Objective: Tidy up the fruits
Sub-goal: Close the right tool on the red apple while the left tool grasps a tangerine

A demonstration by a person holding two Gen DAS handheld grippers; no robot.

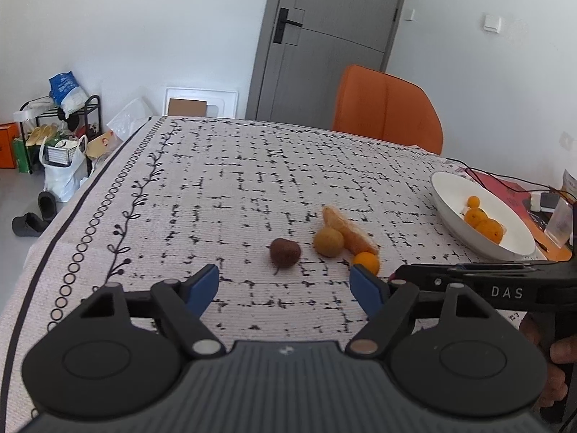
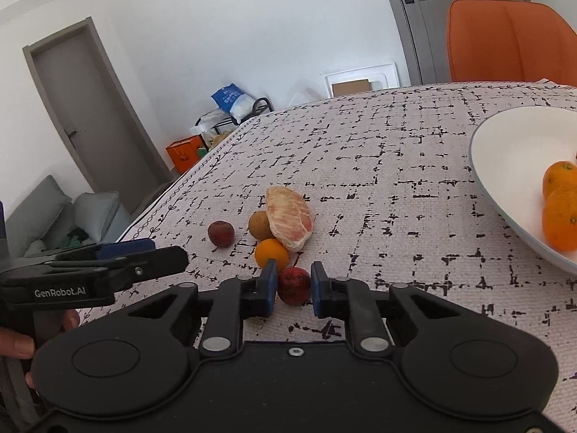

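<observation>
Right wrist view: the tablecloth (image 2: 396,180) carries a white bowl (image 2: 505,151) with oranges at the right, then a pomelo piece (image 2: 290,218), then the small red fruit (image 2: 294,285) pinched in the right gripper (image 2: 294,287). Lift it straight (the orange (image 2: 271,252) sits just behind), then carry it to the bowl. The left gripper (image 1: 285,285) hangs wide, empty.

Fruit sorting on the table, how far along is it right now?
Done: several oranges already sit in the white bowl. In hand: the right hand-held gripper is shut on a small red fruit. Left on the tablecloth: a small orange, a peeled citrus piece, a tan fruit and a dark red fruit.
</observation>
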